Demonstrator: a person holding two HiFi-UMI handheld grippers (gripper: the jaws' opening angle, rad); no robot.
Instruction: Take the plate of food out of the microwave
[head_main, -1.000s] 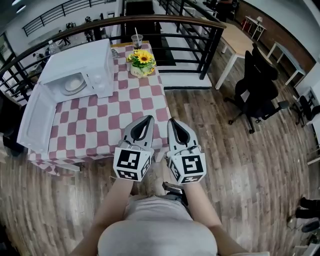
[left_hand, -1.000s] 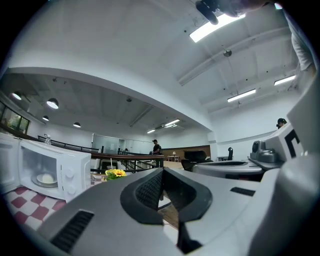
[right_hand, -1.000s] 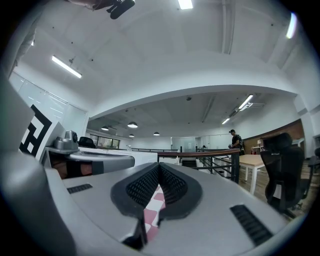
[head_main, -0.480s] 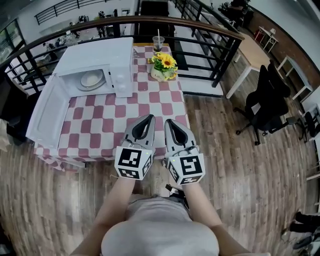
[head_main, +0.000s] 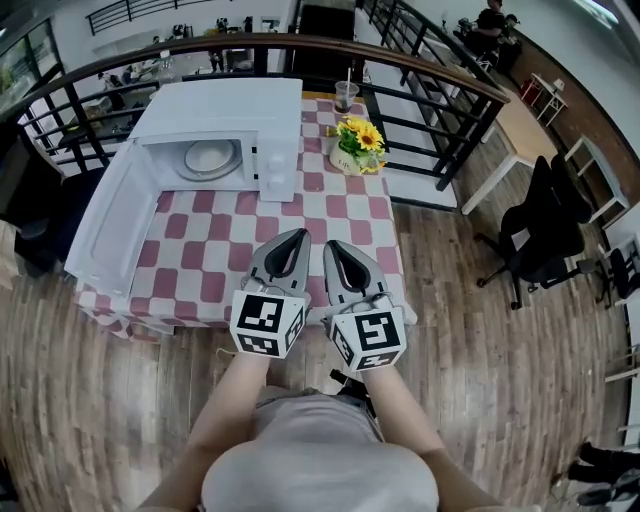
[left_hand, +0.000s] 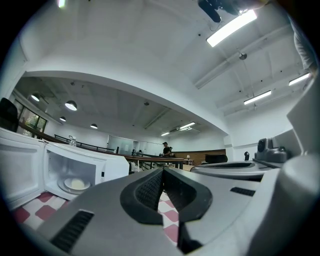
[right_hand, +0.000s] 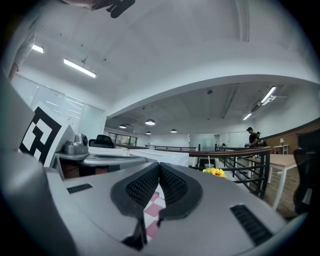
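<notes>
- The plate of food (head_main: 210, 157) sits inside the microwave (head_main: 230, 110), at the far left corner of the tabletop (head_main: 340, 220).
- The microwave door (head_main: 115, 225) hangs wide open along the left edge.
- The left gripper (head_main: 298, 237) is closed and empty, over the near edge.
- The right gripper (head_main: 331, 244), just beside it, is also closed on nothing.
- The flowers (head_main: 362, 135) and a cup (head_main: 346, 95) stand by the far right corner.
</notes>
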